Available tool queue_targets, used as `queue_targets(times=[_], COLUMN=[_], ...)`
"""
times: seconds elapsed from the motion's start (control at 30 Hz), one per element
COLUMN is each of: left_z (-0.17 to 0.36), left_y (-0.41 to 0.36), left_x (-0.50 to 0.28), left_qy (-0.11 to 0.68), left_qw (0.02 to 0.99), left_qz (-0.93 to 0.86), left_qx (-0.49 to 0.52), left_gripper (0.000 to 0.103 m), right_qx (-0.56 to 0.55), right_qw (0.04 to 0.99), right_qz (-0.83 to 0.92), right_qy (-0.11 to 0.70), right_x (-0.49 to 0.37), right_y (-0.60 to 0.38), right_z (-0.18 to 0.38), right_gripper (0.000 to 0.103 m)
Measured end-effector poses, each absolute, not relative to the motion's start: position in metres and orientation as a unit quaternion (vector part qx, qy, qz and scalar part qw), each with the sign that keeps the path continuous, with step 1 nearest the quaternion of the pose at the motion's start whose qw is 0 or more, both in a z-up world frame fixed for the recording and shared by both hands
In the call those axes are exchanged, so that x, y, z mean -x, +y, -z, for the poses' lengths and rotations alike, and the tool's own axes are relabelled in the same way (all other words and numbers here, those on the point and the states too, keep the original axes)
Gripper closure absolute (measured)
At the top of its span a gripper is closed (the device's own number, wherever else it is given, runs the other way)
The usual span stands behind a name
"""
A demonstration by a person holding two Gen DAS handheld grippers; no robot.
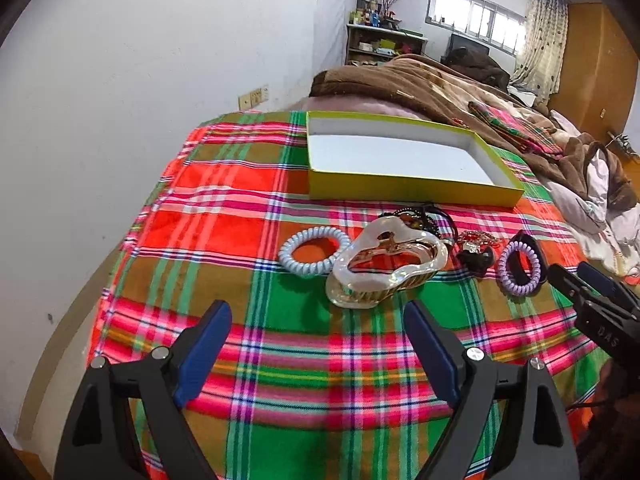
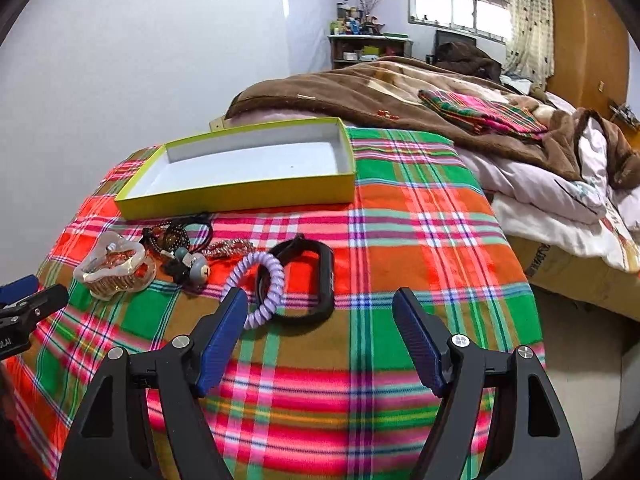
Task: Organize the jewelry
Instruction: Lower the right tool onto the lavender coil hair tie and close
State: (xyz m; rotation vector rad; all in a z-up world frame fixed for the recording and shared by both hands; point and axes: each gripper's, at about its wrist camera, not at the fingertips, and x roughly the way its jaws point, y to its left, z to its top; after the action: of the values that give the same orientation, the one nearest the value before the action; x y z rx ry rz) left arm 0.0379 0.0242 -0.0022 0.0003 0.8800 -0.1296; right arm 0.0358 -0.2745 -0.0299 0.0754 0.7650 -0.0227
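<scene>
Pearly hair claw (image 1: 386, 266), lilac coil tie (image 2: 256, 288), shallow yellow box (image 1: 404, 160)

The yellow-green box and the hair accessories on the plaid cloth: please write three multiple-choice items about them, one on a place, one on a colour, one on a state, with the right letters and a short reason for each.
1. Where does the purple coil hair tie lie?
A. inside the box
B. leaning on the black band, on the cloth
C. on the brown blanket

2. What colour is the coil hair tie beside the pearly hair claw?
A. pale blue
B. red
C. black

3. In what state is the yellow-green box?
A. closed with a lid
B. open and full of jewelry
C. open and empty

Answers:
1 B, because the right wrist view shows it against the band, in front of the box.
2 A, because the left wrist view shows it light blue.
3 C, because only its white floor shows in both views.
</scene>
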Motion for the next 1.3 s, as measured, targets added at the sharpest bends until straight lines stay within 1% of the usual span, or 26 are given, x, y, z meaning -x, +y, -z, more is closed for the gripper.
queue_targets(times=[0.07,0.1,0.17,0.23,0.4,0.5,0.6,0.67,0.73,0.8,1.07,1.3], left_z=[0.003,0.003,0.003,0.004,0.006,0.006,0.004,0.002,0.000,-0.003,-0.005,-0.003], left_y=[0.023,0.023,0.023,0.024,0.025,0.024,0.023,0.022,0.021,0.020,0.019,0.004], left_x=[-0.042,-0.044,-0.047,-0.050,-0.054,-0.056,-0.058,-0.060,-0.063,-0.065,-0.076,-0.092], left_qy=[0.430,0.432,0.437,0.440,0.447,0.447,0.444,0.442,0.441,0.438,0.439,0.449], left_qw=[0.900,0.899,0.896,0.894,0.890,0.889,0.890,0.891,0.891,0.892,0.889,0.880], left_qz=[0.069,0.074,0.084,0.087,0.093,0.100,0.104,0.105,0.110,0.111,0.129,0.143], left_qx=[0.003,0.006,0.010,0.014,0.014,0.007,0.006,0.002,0.001,-0.003,-0.002,-0.058], left_gripper=[0.015,0.018,0.019,0.019,0.020,0.020,0.020,0.020,0.020,0.020,0.021,0.024], right_qx=[-0.036,-0.035,-0.029,-0.028,-0.018,-0.021,-0.020,-0.016,-0.015,-0.011,-0.026,-0.038], right_qw=[0.927,0.926,0.924,0.921,0.919,0.918,0.914,0.912,0.912,0.913,0.921,0.927], right_qz=[-0.004,-0.007,-0.020,-0.030,-0.036,-0.042,-0.044,-0.048,-0.054,-0.055,-0.056,-0.063], right_qy=[0.373,0.376,0.381,0.387,0.392,0.394,0.404,0.406,0.407,0.405,0.384,0.368], right_x=[-0.042,-0.044,-0.050,-0.056,-0.066,-0.068,-0.070,-0.070,-0.069,-0.069,-0.062,-0.055], right_y=[-0.272,-0.271,-0.268,-0.265,-0.259,-0.260,-0.259,-0.258,-0.256,-0.254,-0.260,-0.263], right_z=[0.030,0.031,0.033,0.036,0.040,0.039,0.042,0.043,0.043,0.041,0.028,0.016], right_gripper=[0.030,0.034,0.036,0.042,0.051,0.068,0.069,0.075,0.085,0.092,0.093,0.093])
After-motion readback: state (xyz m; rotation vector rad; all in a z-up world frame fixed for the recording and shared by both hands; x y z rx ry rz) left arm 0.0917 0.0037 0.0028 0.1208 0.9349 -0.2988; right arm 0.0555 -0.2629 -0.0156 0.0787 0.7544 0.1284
